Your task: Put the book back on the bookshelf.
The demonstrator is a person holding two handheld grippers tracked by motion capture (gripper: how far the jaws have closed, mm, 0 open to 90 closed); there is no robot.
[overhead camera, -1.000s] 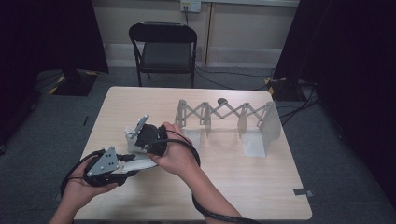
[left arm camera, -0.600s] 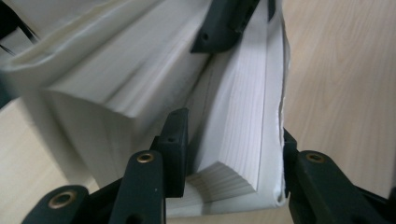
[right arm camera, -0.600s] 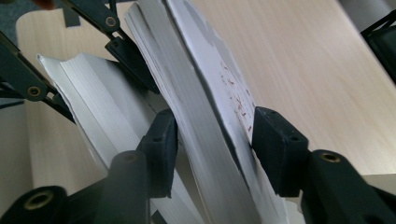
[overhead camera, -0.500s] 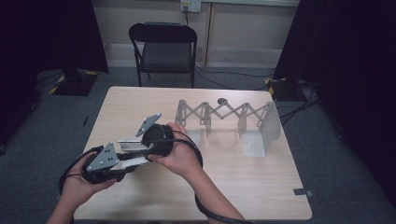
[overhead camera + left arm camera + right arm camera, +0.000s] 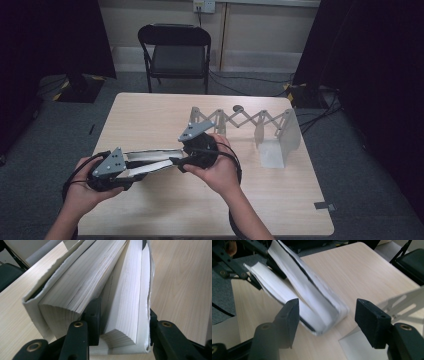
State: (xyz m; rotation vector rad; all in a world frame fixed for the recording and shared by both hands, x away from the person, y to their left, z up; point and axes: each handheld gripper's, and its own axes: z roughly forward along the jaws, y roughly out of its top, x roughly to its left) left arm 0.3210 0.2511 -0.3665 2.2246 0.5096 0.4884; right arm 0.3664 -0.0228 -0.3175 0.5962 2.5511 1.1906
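Left gripper view puts the nearest thing right in front: a thick white book (image 5: 110,297), its soft cover frayed at the edges and its page block ribbed with fine lines. One black jaw of the left tongs (image 5: 120,330) is pushed in between the pages, the other presses on the outside of the cover, so these tongs are clamped on a part of the book. They have just been closing a little more.

In the right gripper view the book (image 5: 312,302) lies a little open, its far end between the matte black jaws of the right tongs (image 5: 328,320), which stand apart and do not touch it; they have just been opening.

From the high view the book (image 5: 150,162) stretches between both tongs over the pale wood-grain tabletop (image 5: 150,115). Beyond stands a grey metal scissor-lattice rack (image 5: 245,122) with flat end plates, then a black folding chair (image 5: 175,50) on the grey carpet.
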